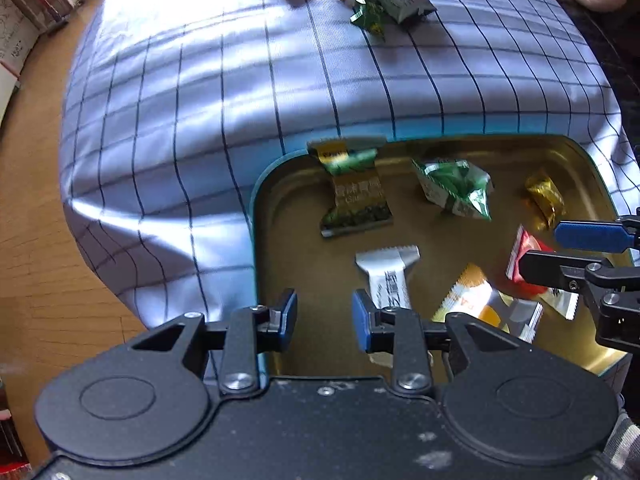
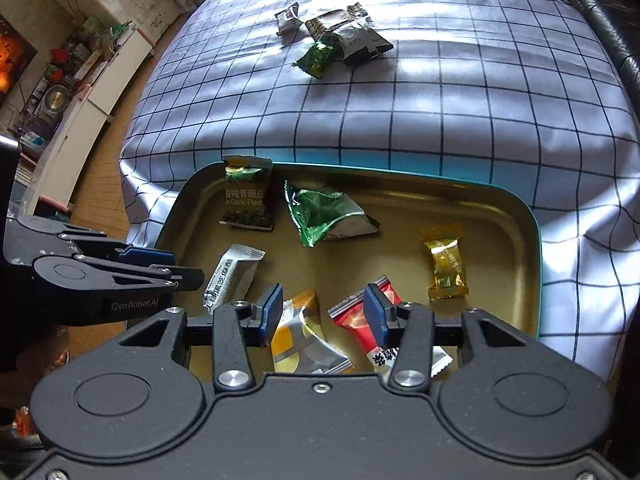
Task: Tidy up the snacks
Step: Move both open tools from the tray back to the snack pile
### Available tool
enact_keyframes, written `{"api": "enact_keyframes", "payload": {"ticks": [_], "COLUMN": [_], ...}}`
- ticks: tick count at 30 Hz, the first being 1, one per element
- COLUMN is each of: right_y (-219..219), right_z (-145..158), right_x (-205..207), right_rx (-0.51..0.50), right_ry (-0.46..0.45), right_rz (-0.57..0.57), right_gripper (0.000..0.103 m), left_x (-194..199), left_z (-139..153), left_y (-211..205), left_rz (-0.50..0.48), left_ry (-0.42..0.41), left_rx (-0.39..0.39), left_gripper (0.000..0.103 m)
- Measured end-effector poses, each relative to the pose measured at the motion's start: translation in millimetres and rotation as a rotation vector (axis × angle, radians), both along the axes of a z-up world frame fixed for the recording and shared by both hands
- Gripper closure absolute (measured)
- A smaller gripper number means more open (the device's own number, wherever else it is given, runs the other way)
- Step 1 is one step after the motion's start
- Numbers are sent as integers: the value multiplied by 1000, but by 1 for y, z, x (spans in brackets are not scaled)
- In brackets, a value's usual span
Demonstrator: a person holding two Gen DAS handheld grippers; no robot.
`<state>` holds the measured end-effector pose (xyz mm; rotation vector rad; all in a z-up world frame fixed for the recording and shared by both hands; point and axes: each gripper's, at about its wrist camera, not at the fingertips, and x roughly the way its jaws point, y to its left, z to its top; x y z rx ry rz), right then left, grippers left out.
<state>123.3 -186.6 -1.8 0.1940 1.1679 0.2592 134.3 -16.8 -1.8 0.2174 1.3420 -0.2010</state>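
both claws hang over the near end of a gold-lined tin tray (image 2: pixel 500 216) with a teal rim, which sits on a blue checked cloth (image 2: pixel 440 100). left gripper (image 1: pixel 325 322) stands with its blue pads apart and nothing between them, released, its gap over the tray's near left corner. just beyond its right pad lies a silver-white packet (image 1: pixel 390 276), partly hidden by that finger; whether the pad touches it cannot be told.

going left to right in the tray from the right wrist view: a dark green pea packet (image 2: pixel 246 192) leans on the far rim, the silver-white packet (image 2: pixel 232 276) lies below it, a crumpled green foil bag (image 2: pixel 328 216) sits mid-tray, an orange and silver packet (image 2: pixel 304 340) and a red packet (image 2: pixel 360 320) lie at the near edge, and a gold wrapped candy (image 2: pixel 444 264) rests toward the right wall, apart from the others.

right gripper (image 2: pixel 322 316) is also spread open and empty, its gap above the orange and silver packet, its right pad in front of the red packet.

far across the cloth, well apart from the tray, a small heap waits: a grey sachet (image 2: pixel 288 20), a brown packet (image 2: pixel 334 20), a dark packet (image 2: pixel 360 42) and a small green packet (image 2: pixel 316 58), the last three touching or overlapping.
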Motion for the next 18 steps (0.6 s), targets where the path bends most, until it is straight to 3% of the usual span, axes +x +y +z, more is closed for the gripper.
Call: {"api": "enact_keyframes", "payload": {"ticks": [11,18], "right_y": [-7,-10], "right_z": [29,31], "right_x": [41,78], "right_rx": [-69,-109], "right_ry": [-145,-245], "right_rz": [-45,-101], "right_gripper": [49,49], "left_x": [58,105], "left_z": [29,34], "left_y": [15,18], "left_rz": [69,129], "left_ry": [-136,-189], "left_rx": [4,-6], "left_gripper": [72,72]}}
